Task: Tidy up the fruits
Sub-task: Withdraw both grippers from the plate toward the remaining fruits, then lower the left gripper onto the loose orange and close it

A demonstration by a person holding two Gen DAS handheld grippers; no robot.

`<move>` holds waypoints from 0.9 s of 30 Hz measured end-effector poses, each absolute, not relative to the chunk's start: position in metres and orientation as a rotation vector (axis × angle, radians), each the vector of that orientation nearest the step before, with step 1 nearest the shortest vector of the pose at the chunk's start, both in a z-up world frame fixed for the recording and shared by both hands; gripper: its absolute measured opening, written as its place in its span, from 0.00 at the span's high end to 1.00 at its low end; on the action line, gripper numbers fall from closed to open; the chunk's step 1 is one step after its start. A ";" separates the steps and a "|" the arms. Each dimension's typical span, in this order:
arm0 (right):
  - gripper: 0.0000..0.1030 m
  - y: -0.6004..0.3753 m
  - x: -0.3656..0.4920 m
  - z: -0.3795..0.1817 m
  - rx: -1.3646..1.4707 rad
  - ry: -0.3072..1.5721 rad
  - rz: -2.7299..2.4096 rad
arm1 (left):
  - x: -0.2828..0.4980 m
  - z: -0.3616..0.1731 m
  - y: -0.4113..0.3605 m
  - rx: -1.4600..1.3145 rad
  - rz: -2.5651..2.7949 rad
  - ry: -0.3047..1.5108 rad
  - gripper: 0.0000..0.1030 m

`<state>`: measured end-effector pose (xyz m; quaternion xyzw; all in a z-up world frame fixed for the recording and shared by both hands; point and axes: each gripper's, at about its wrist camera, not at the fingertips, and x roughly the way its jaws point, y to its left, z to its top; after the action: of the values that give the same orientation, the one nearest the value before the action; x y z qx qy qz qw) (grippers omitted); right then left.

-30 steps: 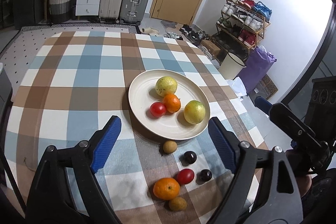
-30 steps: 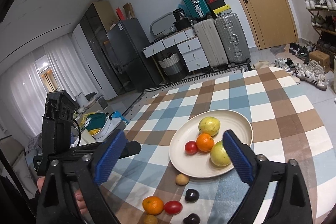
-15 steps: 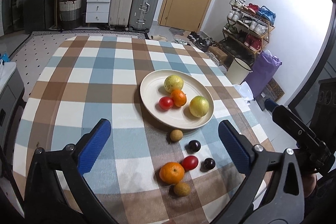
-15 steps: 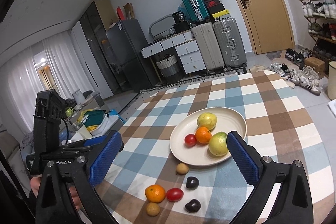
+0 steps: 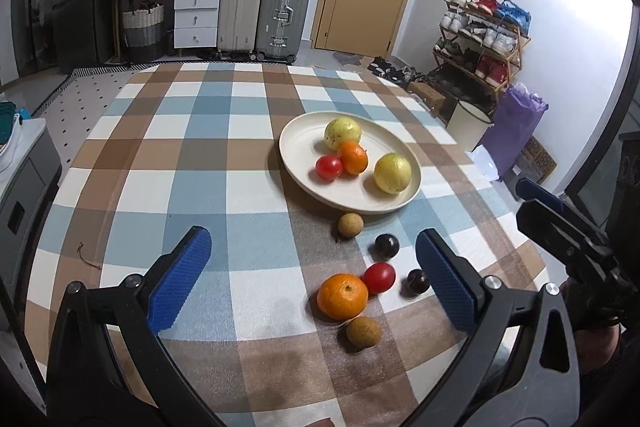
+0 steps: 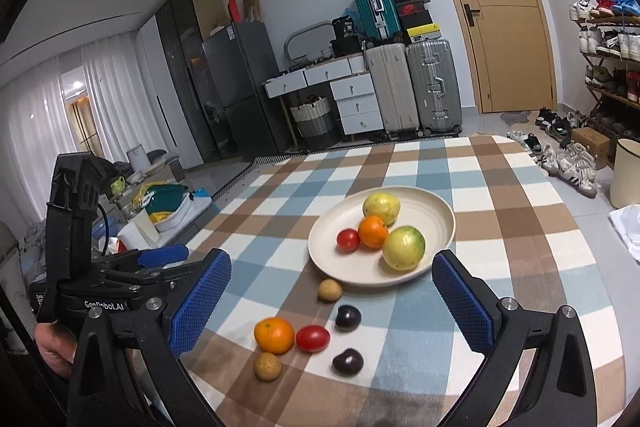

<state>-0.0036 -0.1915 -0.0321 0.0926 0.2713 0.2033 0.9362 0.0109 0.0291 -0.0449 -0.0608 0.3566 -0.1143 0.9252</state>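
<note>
1. On the round table w/ a blue, brown & white checked cloth [image 5: 168, 187] sits a wide cream ceramic plate [image 5: 298, 143], a bit right of centre.
2. Plate holds 4 fruits: a yellow-green round fruit at the back [image 5: 342, 134], a small orange mandarin [image 5: 352, 157] touching it, a red cherry tomato [image 5: 329, 167] just left of the mandarin, & a second yellow-green round fruit [image 5: 392, 173] toward the near right rim.
3. Off the plate, on the cloth: a tan longan [image 5: 350, 225] just beside the plate's near rim; a dark purple plum-like fruit [image 5: 386, 246] near it; then a cluster of a bigger loose orange [image 5: 342, 296], a red oval tomato [image 5: 378, 277] touching it, a second dark fruit [image 5: 417, 282], & a second tan longan [image 5: 363, 332] nearest the camera.
4. Left gripper [image 5: 312, 275]: blue-padded jaws spread wide, nothing between the pads; it hangs above the near edge, loose cluster lying betw. the fingers in its view, not touched.
5. Right gripper [image 6: 332, 303]: jaws also released wide, empty; the loose fruits show in the gap below it, well clear of the pads.
6. Right-wrist view shows the left gripper's body at far left, held by a hand [image 6: 54, 349].
</note>
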 end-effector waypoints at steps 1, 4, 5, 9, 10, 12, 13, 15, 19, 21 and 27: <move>0.01 -0.191 -0.005 -0.034 0.184 0.560 0.414 | 0.011 -0.047 0.028 -0.121 -0.233 0.734 0.01; 0.01 -0.189 -0.008 -0.042 0.175 0.574 0.414 | 0.011 -0.057 0.025 -0.109 -0.242 0.753 0.01; 0.01 -0.189 -0.009 -0.046 0.171 0.585 0.415 | 0.011 -0.060 0.023 -0.104 -0.247 0.762 0.01; 0.01 -0.186 -0.011 -0.056 0.165 0.615 0.421 | 0.015 -0.075 0.018 -0.083 -0.254 0.796 0.01; 0.01 -0.185 -0.012 -0.058 0.166 0.620 0.422 | 0.016 -0.079 0.018 -0.084 -0.258 0.808 0.01; 0.01 -0.184 -0.012 -0.062 0.164 0.630 0.425 | 0.021 -0.087 0.018 -0.091 -0.266 0.835 0.01; 0.01 -0.184 -0.012 -0.064 0.162 0.633 0.426 | 0.023 -0.090 0.018 -0.098 -0.270 0.845 0.01; 0.01 -0.183 -0.011 -0.067 0.158 0.641 0.426 | 0.027 -0.095 0.019 -0.107 -0.272 0.853 0.01; 0.01 -0.183 -0.008 -0.073 0.161 0.656 0.425 | 0.038 -0.104 0.018 -0.110 -0.280 0.883 0.01; 0.01 -0.184 -0.006 -0.076 0.164 0.664 0.421 | 0.042 -0.109 0.017 -0.110 -0.283 0.898 0.01; 0.01 -0.188 0.000 -0.085 0.187 0.687 0.419 | 0.049 -0.122 0.013 -0.129 -0.313 0.933 0.01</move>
<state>-0.0002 -0.1884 -0.0852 0.0911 0.3337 0.2034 0.9160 0.0486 0.0134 -0.1221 -0.0619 0.4476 -0.1503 0.8794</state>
